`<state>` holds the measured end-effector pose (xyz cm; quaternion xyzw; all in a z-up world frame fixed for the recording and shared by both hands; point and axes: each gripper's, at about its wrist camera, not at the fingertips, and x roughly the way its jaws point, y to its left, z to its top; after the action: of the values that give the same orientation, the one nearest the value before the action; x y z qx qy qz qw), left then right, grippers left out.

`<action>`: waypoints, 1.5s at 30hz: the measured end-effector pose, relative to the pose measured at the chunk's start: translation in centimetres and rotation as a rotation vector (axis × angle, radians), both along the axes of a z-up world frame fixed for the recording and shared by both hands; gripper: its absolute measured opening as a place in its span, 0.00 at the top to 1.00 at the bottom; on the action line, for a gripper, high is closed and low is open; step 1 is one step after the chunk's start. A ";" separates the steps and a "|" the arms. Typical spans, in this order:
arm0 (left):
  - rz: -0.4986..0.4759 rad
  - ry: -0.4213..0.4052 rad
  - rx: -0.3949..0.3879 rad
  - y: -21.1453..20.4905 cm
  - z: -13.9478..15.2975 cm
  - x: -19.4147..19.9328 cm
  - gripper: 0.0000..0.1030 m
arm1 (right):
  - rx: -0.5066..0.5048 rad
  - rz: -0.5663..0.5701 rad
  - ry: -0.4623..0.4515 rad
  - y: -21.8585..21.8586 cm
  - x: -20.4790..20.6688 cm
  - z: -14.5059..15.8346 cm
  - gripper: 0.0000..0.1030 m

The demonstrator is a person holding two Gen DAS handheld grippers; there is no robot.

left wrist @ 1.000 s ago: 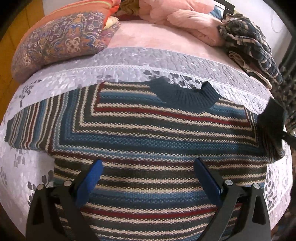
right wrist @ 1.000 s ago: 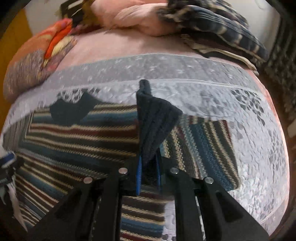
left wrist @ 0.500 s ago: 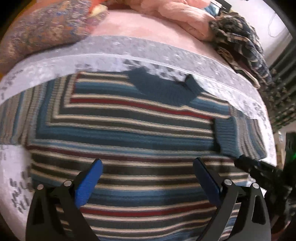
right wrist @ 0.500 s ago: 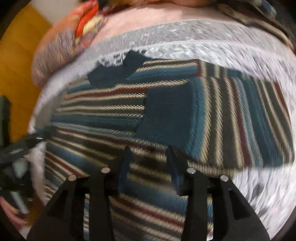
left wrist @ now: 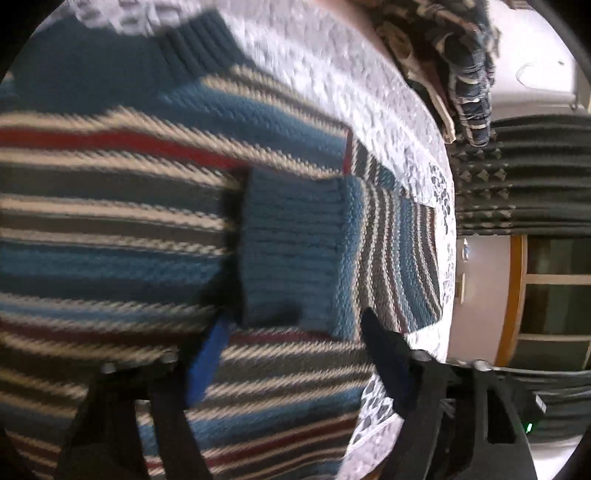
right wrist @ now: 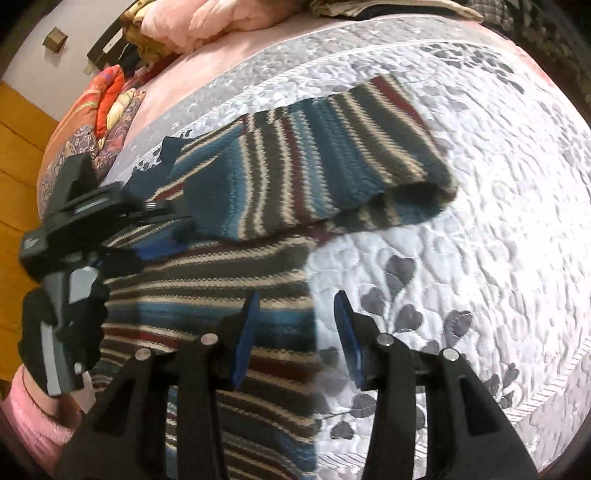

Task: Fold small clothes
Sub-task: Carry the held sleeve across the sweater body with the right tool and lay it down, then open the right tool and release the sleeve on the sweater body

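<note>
Since a second ago we've let the sleeve (right wrist: 317, 166) go across the sweater (left wrist: 110, 221), both the right gripper (right wrist: 295, 332) and left gripper (left wrist: 291, 354) now gaping empty over it just ahead; that loose fold could spring back if bumped.

no readable text, labels, brands, numbers or signs anywhere

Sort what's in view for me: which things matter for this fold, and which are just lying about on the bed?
Part of the job:
striped sweater
its folded-in sleeve
left gripper, open
right gripper, open

Just lying about:
grey quilt
patterned pillows
pink blanket
dark checked cloth
</note>
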<state>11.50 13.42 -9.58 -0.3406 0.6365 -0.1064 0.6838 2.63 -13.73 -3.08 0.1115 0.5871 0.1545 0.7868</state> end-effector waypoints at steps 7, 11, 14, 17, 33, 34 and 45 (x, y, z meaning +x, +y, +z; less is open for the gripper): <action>0.056 -0.023 0.066 0.1 0.3 0.4 0.89 | -0.010 -0.026 -0.010 -1.3 0.0 -0.1 0.59; 0.080 -0.122 0.061 0.9 2.8 -0.6 0.91 | -0.022 -0.033 -0.016 -1.8 0.1 0.1 0.59; 0.103 -0.207 0.108 2.4 5.5 -2.1 0.92 | -0.016 -0.045 -0.028 -1.8 0.5 0.7 0.59; 0.128 -0.261 0.156 5.1 7.3 -3.5 0.92 | 0.014 -0.052 -0.042 -1.4 1.4 1.5 0.59; 0.219 -0.173 0.326 18.5 5.0 -7.3 0.92 | 0.010 0.071 0.027 7.8 6.8 -1.8 0.60; 0.215 -0.158 0.333 18.6 4.4 -7.3 0.92 | -0.003 0.069 0.041 7.9 6.9 -2.4 0.61; 0.187 -0.164 0.498 18.9 5.2 -7.6 0.76 | -0.083 0.102 0.035 10.2 6.6 -2.0 0.55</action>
<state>3.89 32.29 -4.36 -0.2093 0.5513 0.0895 0.8027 9.19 -3.55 -5.09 0.0511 0.6118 0.1679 0.7713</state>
